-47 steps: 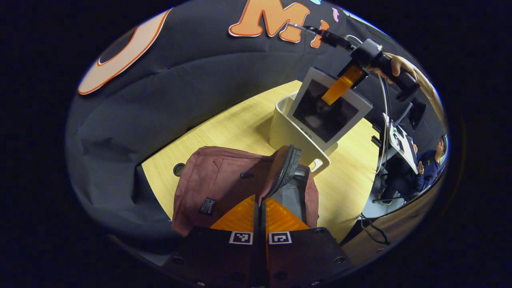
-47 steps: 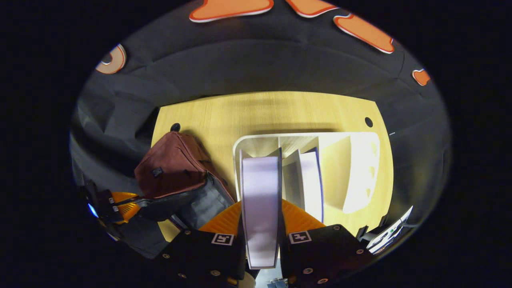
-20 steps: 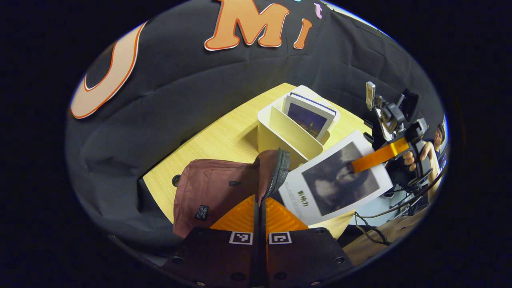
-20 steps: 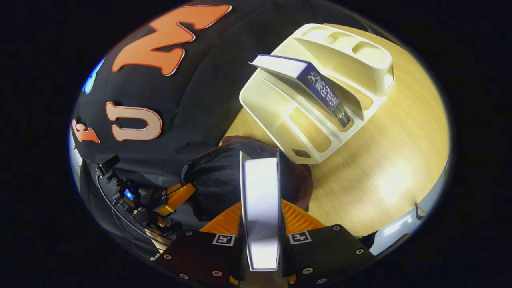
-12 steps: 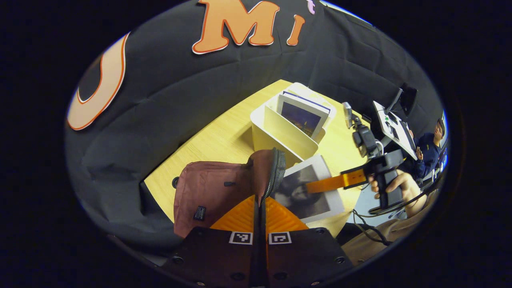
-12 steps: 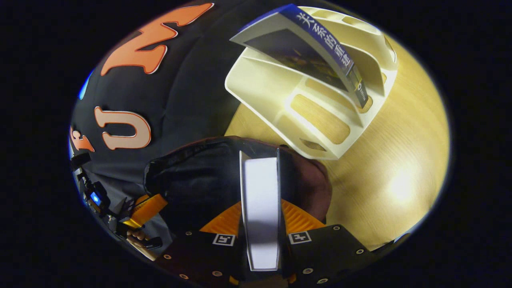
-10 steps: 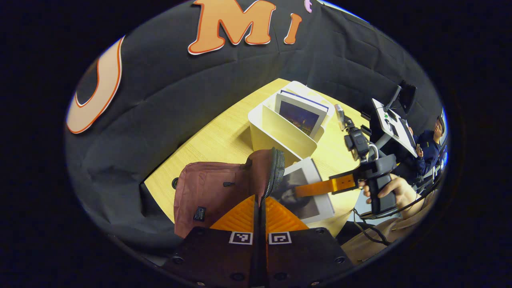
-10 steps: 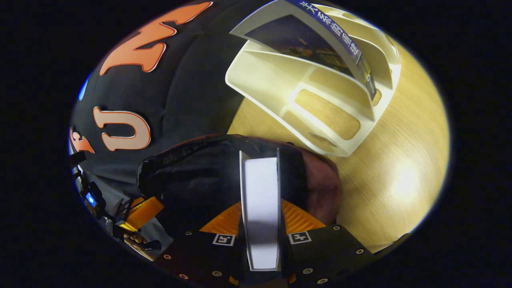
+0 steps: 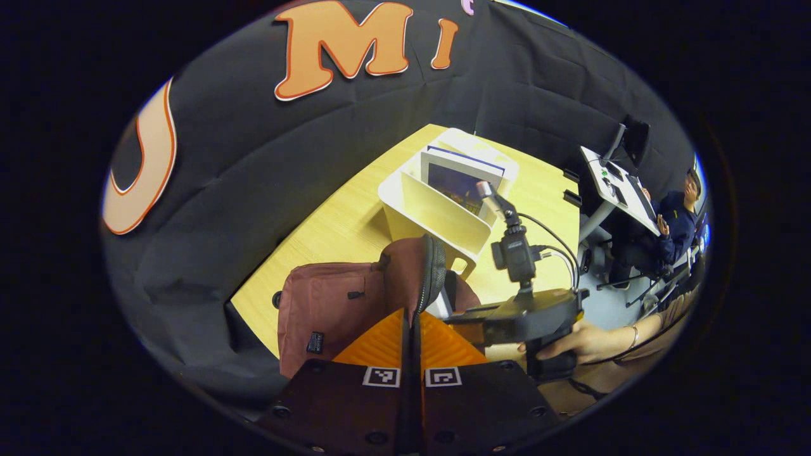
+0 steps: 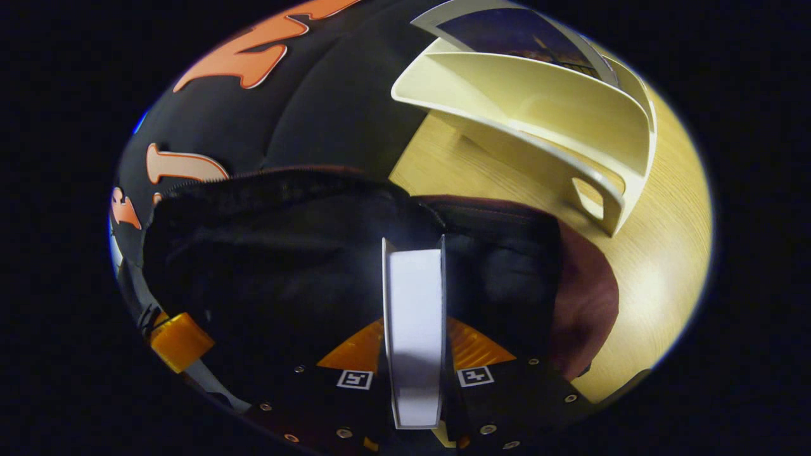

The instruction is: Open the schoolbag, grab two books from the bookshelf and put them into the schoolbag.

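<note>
A maroon schoolbag (image 9: 329,304) lies on the yellow table (image 9: 342,221). My left gripper (image 9: 412,313) is shut on its zippered flap (image 9: 426,272) and holds the mouth up. My right gripper (image 10: 415,324) is shut on a book (image 10: 415,285), seen by its white page edge, which reaches into the bag's dark inside (image 10: 285,253). In the left gripper view, the right gripper (image 9: 469,320), held by a hand (image 9: 573,342), is level at the bag's mouth, and a strip of the book (image 9: 440,303) shows. A second book (image 9: 461,183) leans in the cream bookshelf (image 9: 437,218).
The bookshelf (image 10: 545,126) stands just behind the bag, its front corner close to the bag's maroon side (image 10: 589,304). The left gripper's orange finger (image 10: 180,342) holds the far rim. A seated person (image 9: 675,221) and a stand with a screen (image 9: 618,183) are beyond the table's right edge.
The right gripper lifted the book out of the bookshelf, swung it over and down, and has pushed it into the bag's mouth. The left gripper kept holding the flap.
</note>
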Demonstrator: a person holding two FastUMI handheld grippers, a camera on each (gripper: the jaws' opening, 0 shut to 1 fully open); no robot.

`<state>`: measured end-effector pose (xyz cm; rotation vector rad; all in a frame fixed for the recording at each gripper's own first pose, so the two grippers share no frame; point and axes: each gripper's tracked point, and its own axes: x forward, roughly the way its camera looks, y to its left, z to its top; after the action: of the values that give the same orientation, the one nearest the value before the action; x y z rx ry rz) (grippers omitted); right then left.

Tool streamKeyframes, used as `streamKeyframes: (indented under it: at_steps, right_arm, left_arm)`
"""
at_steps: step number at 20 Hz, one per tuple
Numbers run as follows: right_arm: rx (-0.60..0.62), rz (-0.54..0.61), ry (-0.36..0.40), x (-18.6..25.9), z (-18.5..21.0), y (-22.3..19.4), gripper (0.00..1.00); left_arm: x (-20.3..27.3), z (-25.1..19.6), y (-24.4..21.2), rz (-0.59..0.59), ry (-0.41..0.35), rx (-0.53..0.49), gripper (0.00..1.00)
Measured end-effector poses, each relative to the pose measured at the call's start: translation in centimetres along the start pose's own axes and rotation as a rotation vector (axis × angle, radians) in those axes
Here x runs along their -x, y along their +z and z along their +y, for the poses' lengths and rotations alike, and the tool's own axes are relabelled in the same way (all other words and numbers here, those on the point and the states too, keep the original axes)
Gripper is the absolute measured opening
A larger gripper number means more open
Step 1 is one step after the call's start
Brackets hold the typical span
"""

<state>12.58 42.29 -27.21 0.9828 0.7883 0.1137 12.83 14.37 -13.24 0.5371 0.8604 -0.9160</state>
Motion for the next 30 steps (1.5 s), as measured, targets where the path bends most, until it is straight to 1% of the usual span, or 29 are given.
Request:
streamKeyframes:
  at_steps: [1, 2, 4, 5, 6, 9, 10, 15, 18, 21, 24, 30]
  right_arm:
    - [-0.009, 0.018, -0.006, -0.1, 0.0, -0.2, 0.44]
    - [-0.017, 0.025, -0.017, 0.0, -0.3, -0.3, 0.34]
    - [-0.008, 0.032, -0.07, 0.5, -0.9, -0.5, 0.37]
    - [-0.001, 0.032, -0.091, 0.5, -1.4, -0.3, 0.4]
    - [-0.006, 0.04, -0.105, 0.5, -1.8, -0.4, 0.47]
    - [-0.011, 0.066, -0.168, 0.7, -3.0, -0.8, 0.82]
    - [-0.01, 0.074, -0.178, 0.8, -3.2, -1.2, 0.98]
    - [-0.039, 0.088, -0.205, 1.7, -3.7, -1.0, 0.98]
    - [-0.036, 0.066, -0.212, 2.0, -4.3, -0.2, 0.98]
    - [-0.037, 0.039, -0.203, 2.5, -4.3, 0.9, 0.97]
    - [-0.039, 0.046, -0.196, 3.8, -4.7, 1.7, 0.97]
    - [0.023, 0.066, -0.213, 7.0, -6.8, 2.2, 0.97]
  left_arm:
    - [0.1, 0.1, -0.1, 0.0, 0.002, 0.0, 0.0]
    - [0.1, 0.2, -0.2, 0.002, 0.005, 0.002, 0.0]
    - [0.3, 0.7, -0.7, 0.007, 0.014, 0.007, 0.0]
    - [0.3, 0.9, -0.9, 0.01, 0.017, 0.011, 0.0]
    - [0.2, 1.0, -1.2, 0.011, 0.014, 0.017, 0.0]
    - [0.2, 0.9, -1.4, 0.01, 0.012, 0.015, 0.0]
    - [0.3, 1.0, -1.4, 0.01, 0.015, 0.009, 0.0]
    - [0.2, 0.8, -2.0, 0.012, 0.012, 0.001, 0.0]
    - [0.2, 1.0, -2.2, 0.011, 0.013, 0.005, 0.0]
    - [0.1, 0.8, -2.4, 0.011, 0.006, 0.007, 0.0]
    - [0.1, 0.9, -2.5, 0.008, 0.008, 0.008, 0.0]
    - [-0.6, 0.7, -2.6, 0.007, 0.003, 0.026, 0.0]
